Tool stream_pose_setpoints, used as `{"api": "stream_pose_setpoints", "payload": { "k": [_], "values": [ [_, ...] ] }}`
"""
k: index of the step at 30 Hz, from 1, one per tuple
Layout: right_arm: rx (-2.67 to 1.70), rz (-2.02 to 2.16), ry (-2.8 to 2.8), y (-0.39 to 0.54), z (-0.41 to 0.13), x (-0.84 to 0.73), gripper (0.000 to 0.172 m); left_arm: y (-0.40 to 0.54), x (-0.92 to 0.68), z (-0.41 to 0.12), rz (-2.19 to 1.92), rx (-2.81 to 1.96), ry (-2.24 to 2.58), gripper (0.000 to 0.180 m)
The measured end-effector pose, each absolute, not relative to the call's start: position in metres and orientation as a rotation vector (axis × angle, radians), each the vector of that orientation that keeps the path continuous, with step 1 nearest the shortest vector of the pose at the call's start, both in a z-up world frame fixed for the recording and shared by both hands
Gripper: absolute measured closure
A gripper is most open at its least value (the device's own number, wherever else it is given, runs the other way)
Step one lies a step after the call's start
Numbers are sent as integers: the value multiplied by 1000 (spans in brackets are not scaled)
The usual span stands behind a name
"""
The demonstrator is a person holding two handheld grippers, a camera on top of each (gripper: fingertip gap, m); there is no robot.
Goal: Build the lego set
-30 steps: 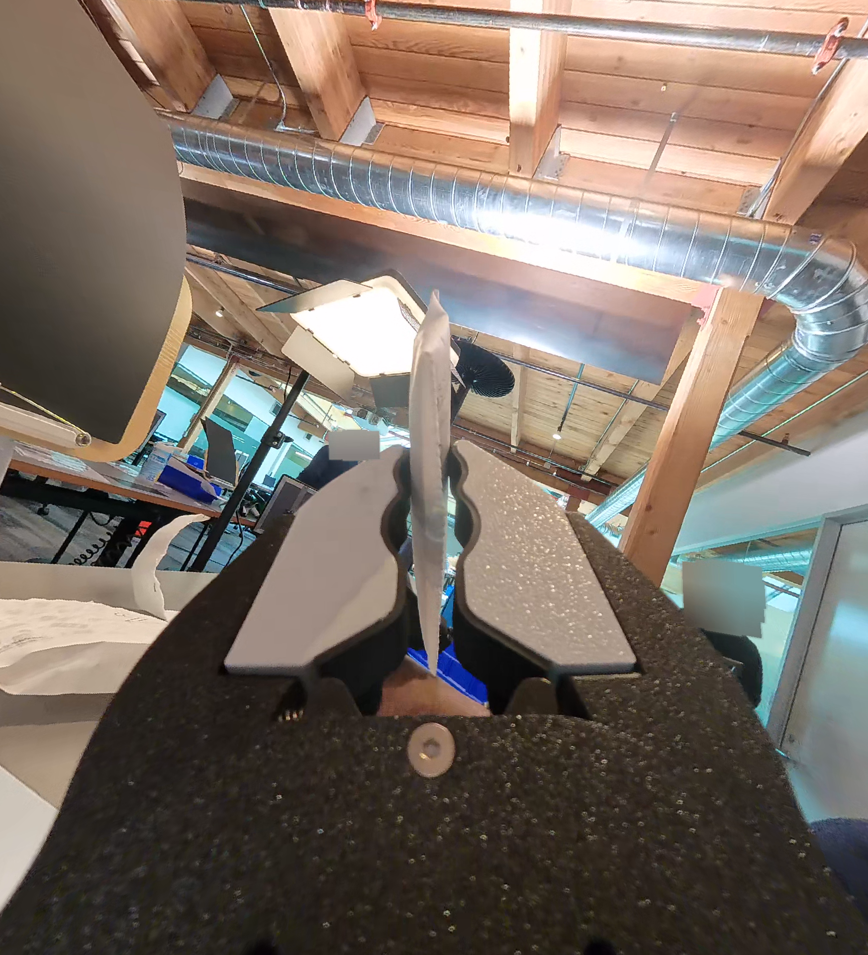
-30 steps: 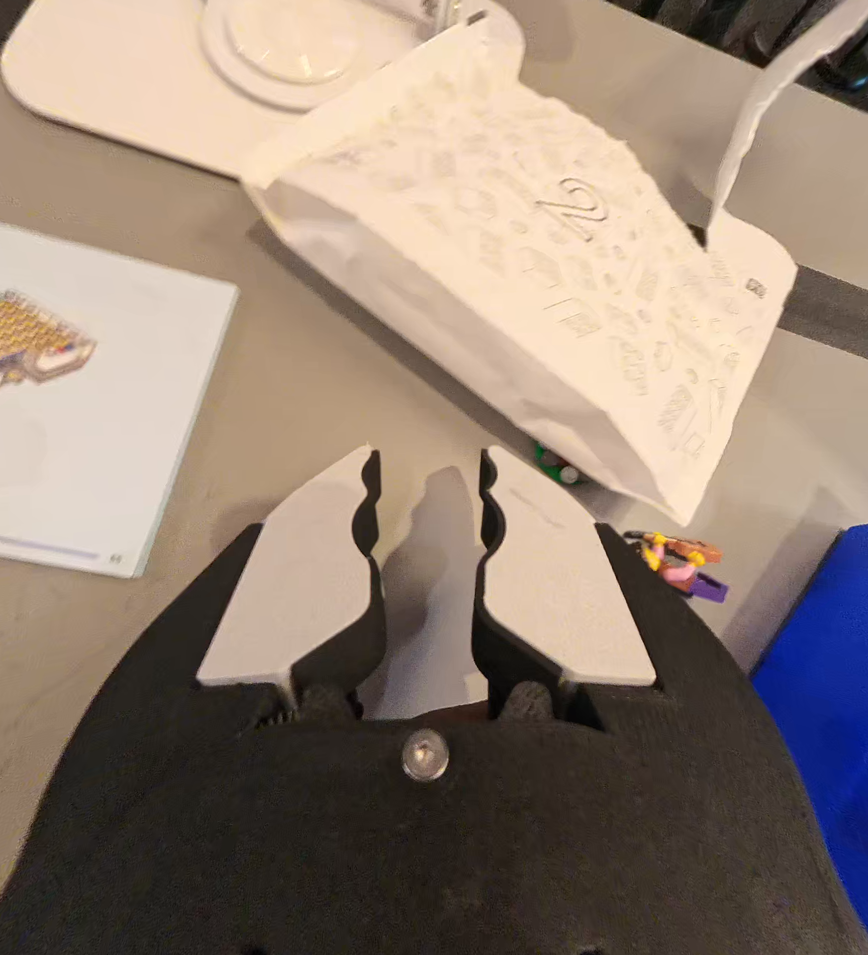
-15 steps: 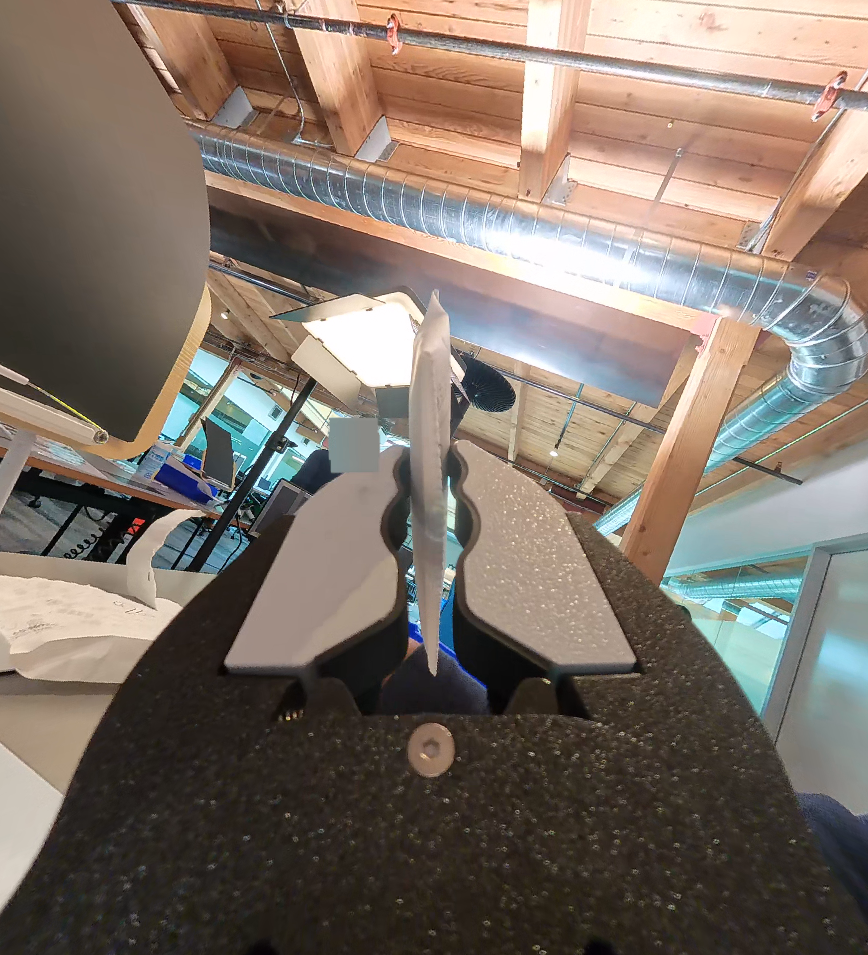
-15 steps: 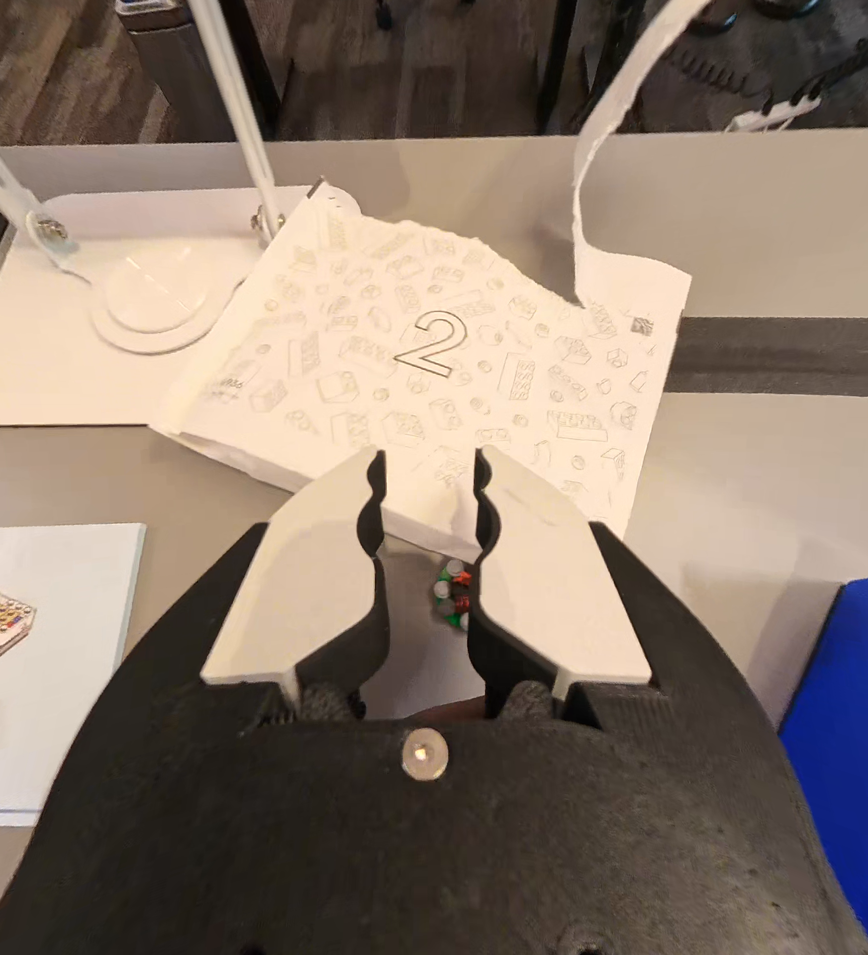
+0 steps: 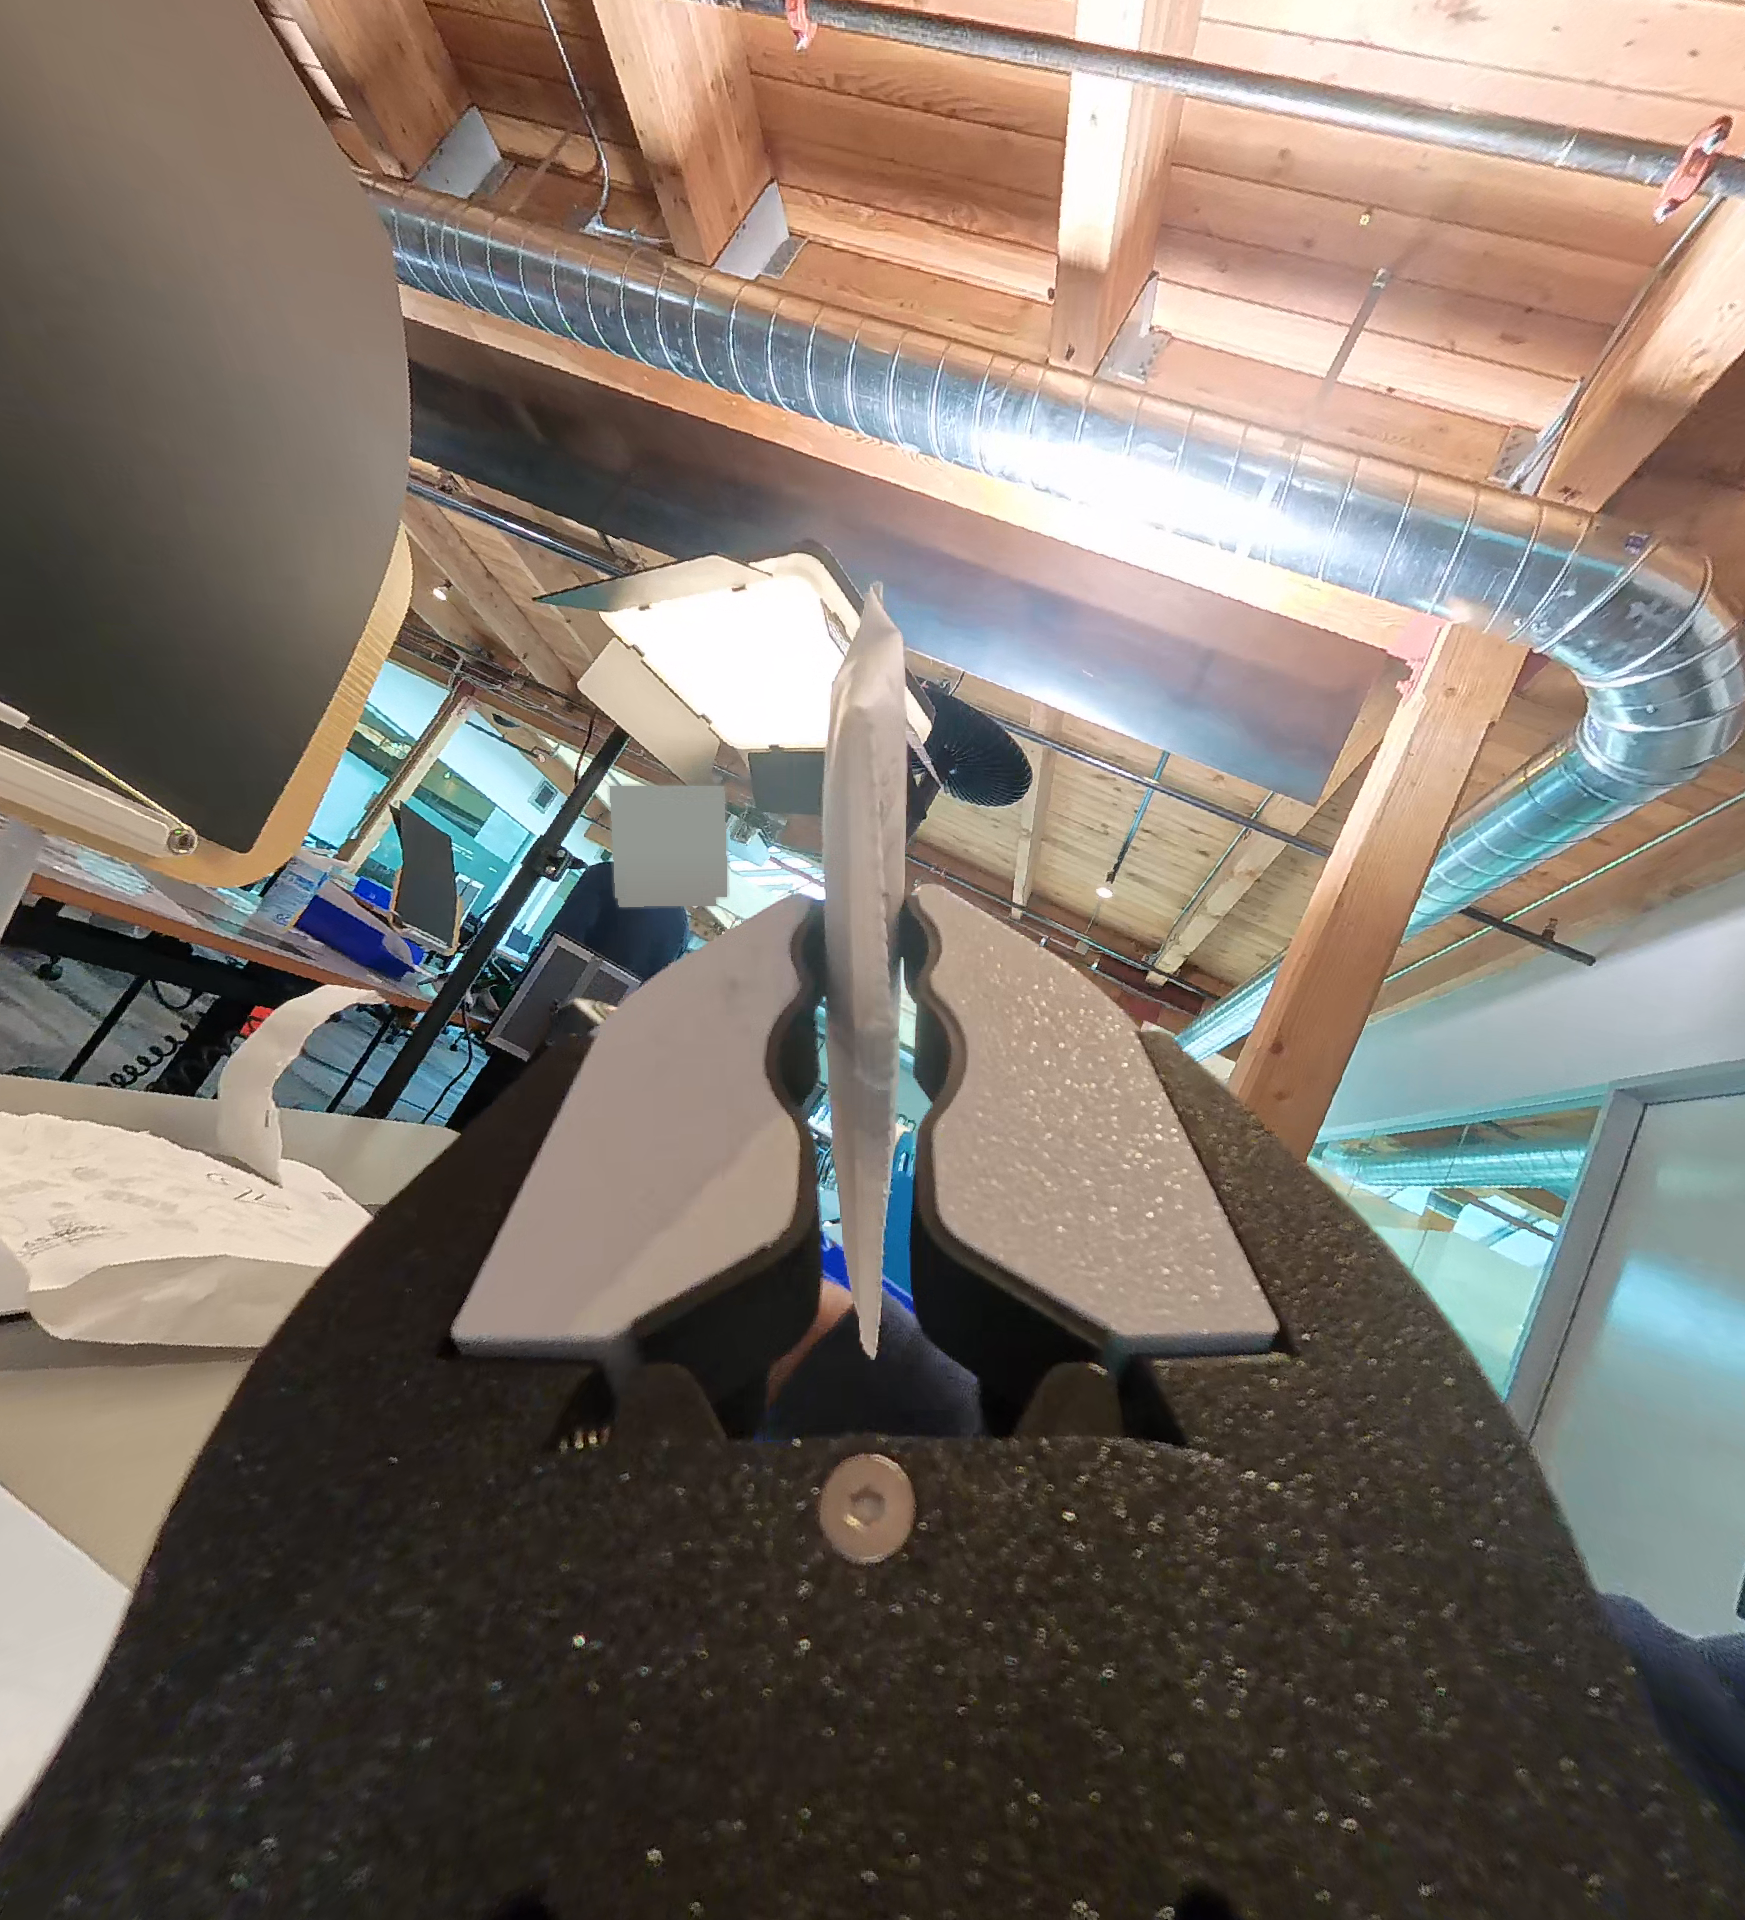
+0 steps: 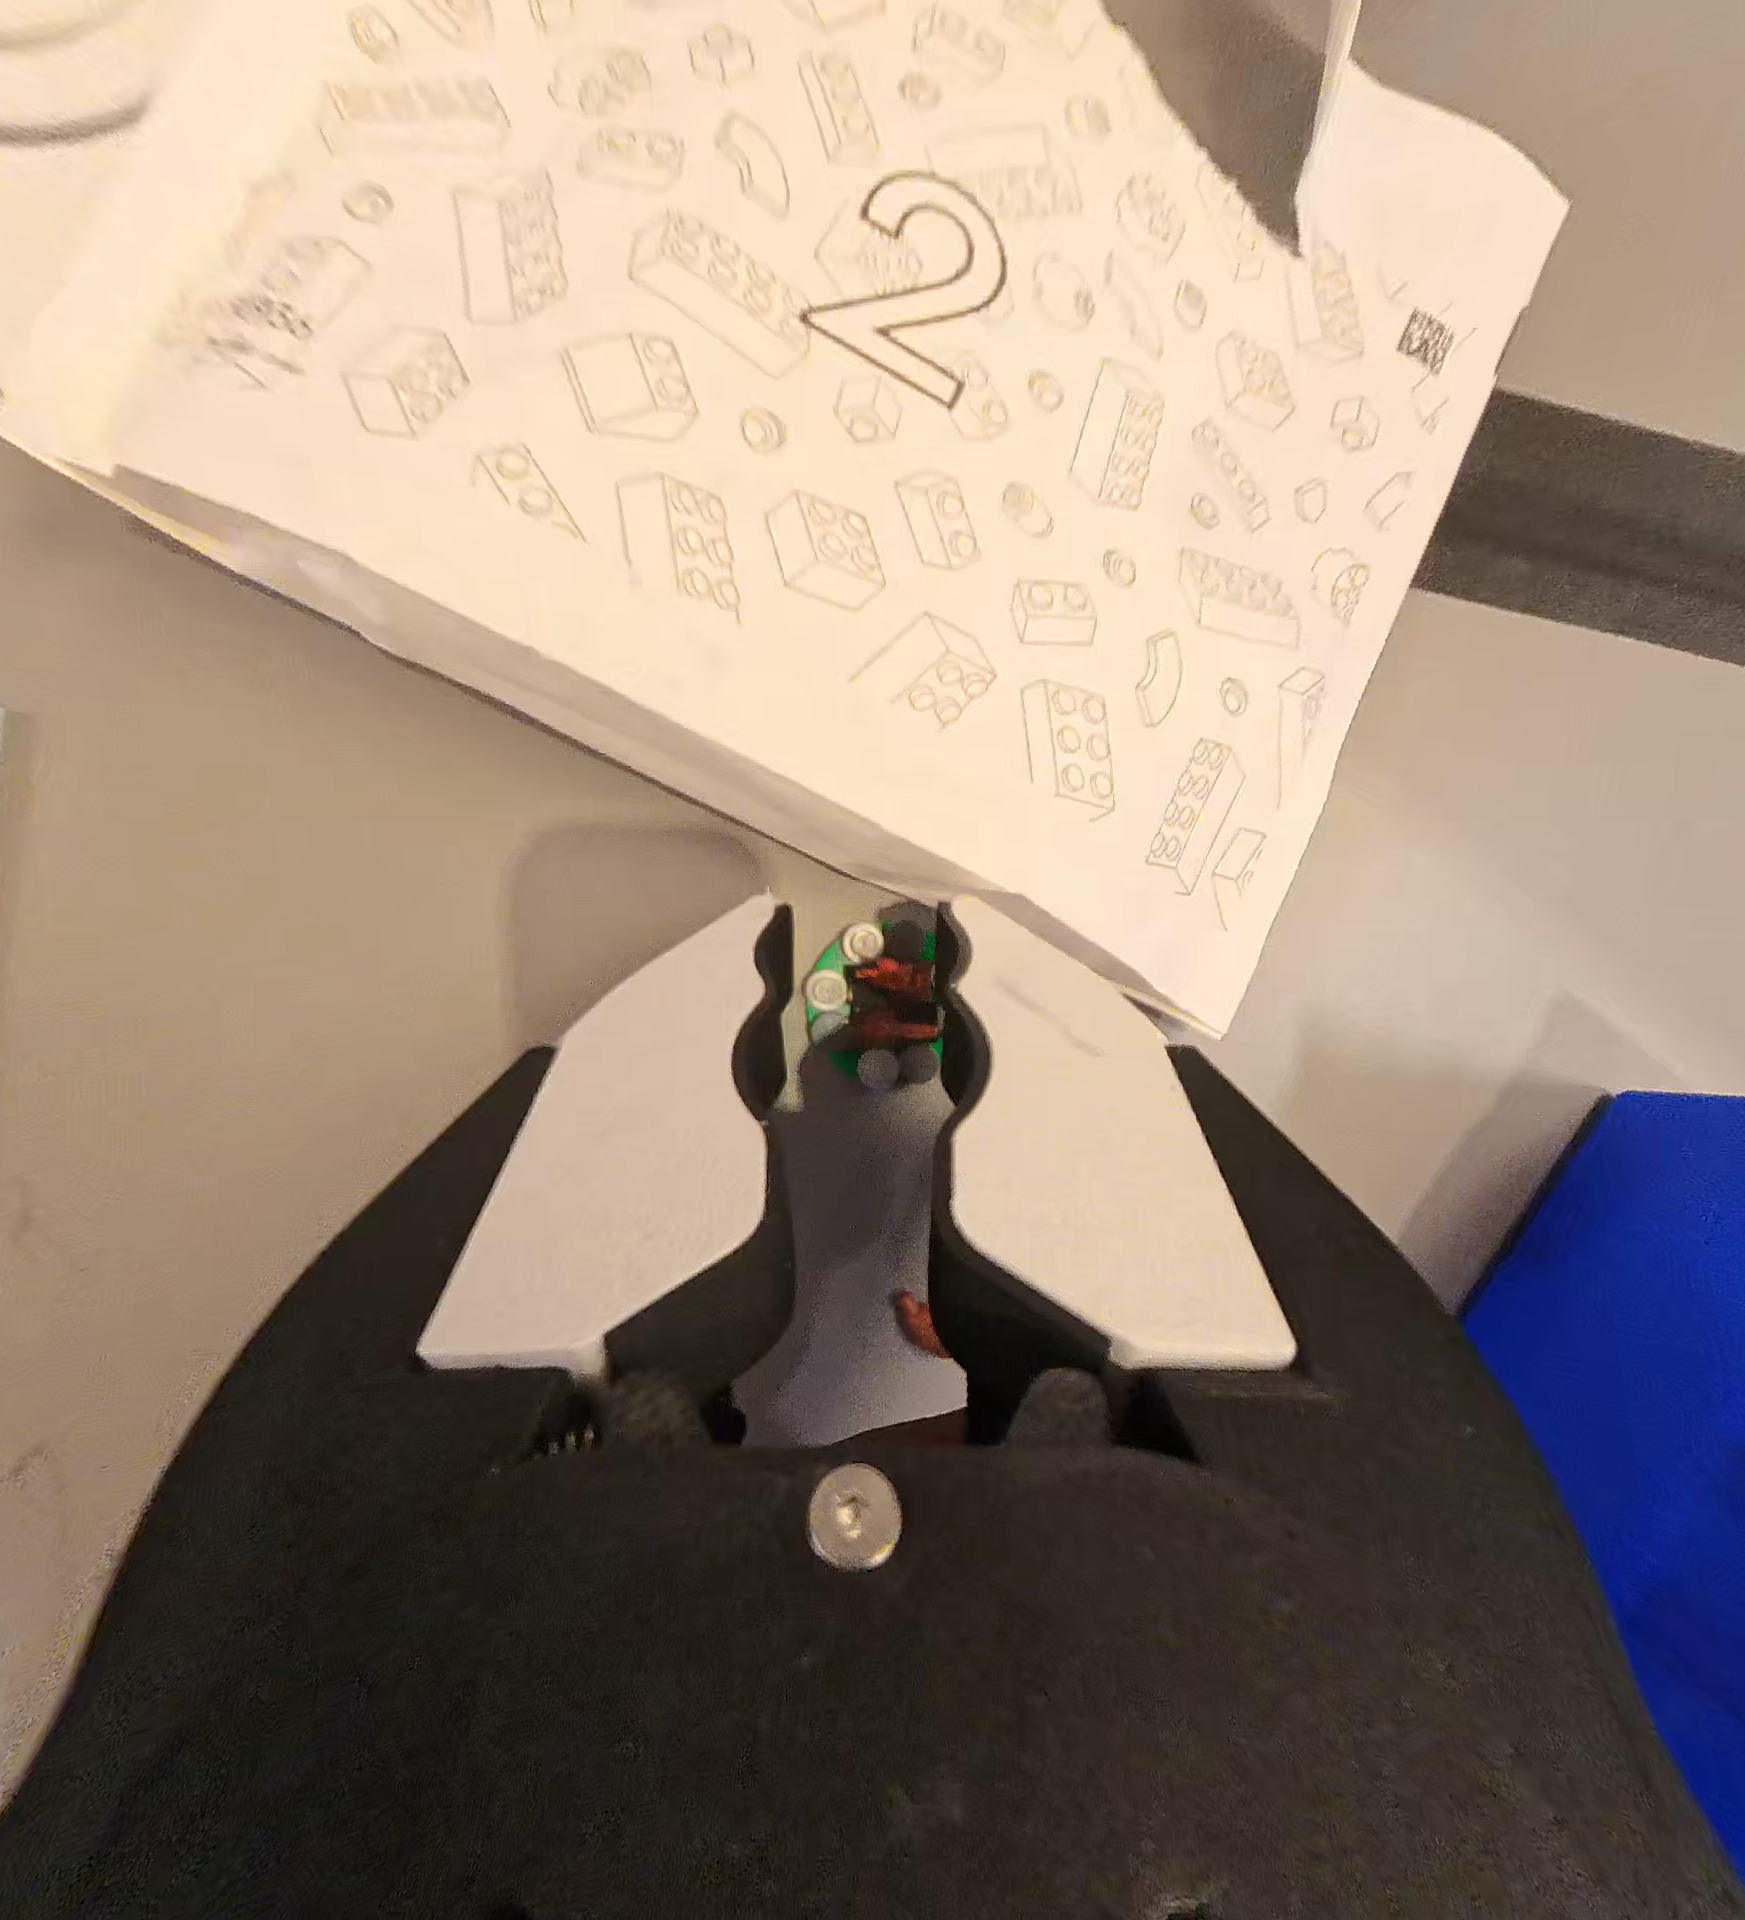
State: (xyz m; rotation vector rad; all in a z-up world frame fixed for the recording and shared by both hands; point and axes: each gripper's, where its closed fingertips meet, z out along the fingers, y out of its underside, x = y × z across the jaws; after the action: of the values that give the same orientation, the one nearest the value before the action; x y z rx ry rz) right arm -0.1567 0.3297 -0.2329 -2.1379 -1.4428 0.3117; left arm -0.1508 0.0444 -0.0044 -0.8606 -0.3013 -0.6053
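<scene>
Your left gripper has hardly moved. It still pinches a thin white packet in the air, right of the paper bag. Your right gripper has come close under the bag's near edge. Its fingers are narrower now, around a small green toy piece (not squeezing yet; a gap shows). There is bare table left of it and a blue thing on the right.

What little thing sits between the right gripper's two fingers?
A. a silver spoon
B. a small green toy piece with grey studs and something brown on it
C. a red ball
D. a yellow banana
B: the small green toy piece with grey studs and a brown bit sits between the right gripper fingers, by the white paper bag.
</scene>
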Motion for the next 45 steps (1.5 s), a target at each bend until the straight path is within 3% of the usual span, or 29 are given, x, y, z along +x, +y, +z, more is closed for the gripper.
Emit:
{"api": "stream_pose_setpoints", "payload": {
  "k": [10, 15, 20, 29, 38, 45],
  "values": [
    [-2109, 261, -1665, 284, -240, -127, 156, 43, -152, -4, -624, -852, -306, 167],
    [-2004, 495, -1599, 262, -207, -135, 144, 49, -147, -8, -643, -882, -302, 167],
    [-1658, 867, -1597, 194, -165, -137, 140, 67, -142, -25, -586, -1043, -310, 167],
    [-897, 936, -1667, 107, -140, -99, 124, 89, -132, -49, -596, -1172, -308, 167],
    [-909, 1112, -1463, 125, -130, -96, 118, 101, -131, -68, -602, -1218, -323, 167],
    [-912, 1168, -1386, 121, -122, -89, 114, 112, -118, -82, -350, -1389, -184, 167]
  ]
}}
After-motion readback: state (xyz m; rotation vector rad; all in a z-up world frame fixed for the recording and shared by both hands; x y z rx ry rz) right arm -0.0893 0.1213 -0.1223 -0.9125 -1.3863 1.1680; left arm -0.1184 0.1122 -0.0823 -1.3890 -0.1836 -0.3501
